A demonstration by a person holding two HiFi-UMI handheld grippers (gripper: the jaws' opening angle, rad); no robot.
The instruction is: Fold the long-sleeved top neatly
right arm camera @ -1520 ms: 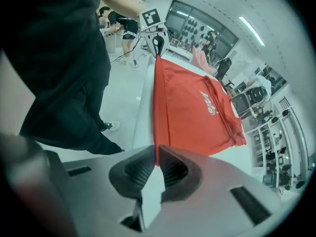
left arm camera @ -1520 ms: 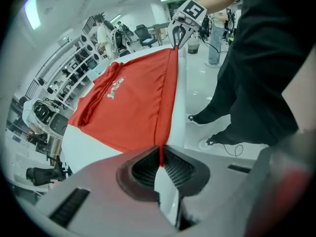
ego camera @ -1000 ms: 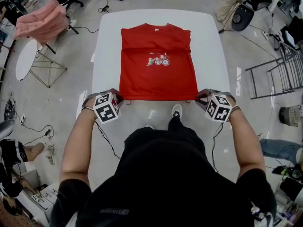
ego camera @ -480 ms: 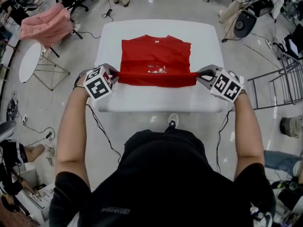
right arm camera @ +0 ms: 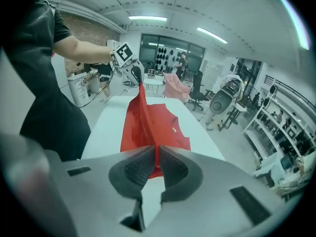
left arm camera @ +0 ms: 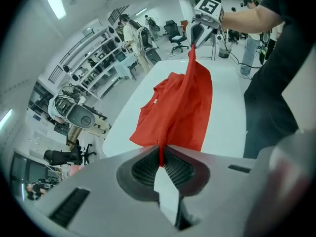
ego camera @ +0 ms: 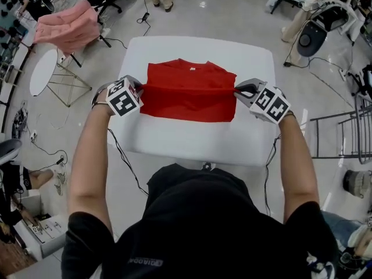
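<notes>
The red top lies on the white table, its lower half lifted and carried over toward the collar. My left gripper is shut on the hem's left corner. My right gripper is shut on the hem's right corner. The hem stretches taut between them above the garment. In the left gripper view the red cloth runs from my jaws to the other gripper. In the right gripper view the red cloth likewise runs from my jaws to the left gripper. The collar points away from me.
A pink garment is draped over a chair at the far left, beside a small white round table. Office chairs, cables and metal racks surround the table. Other people stand at the far end of the room.
Both grippers have lifted the hem from the table's near edge and carried it away from me, over the shirt's printed front, which is now covered.
</notes>
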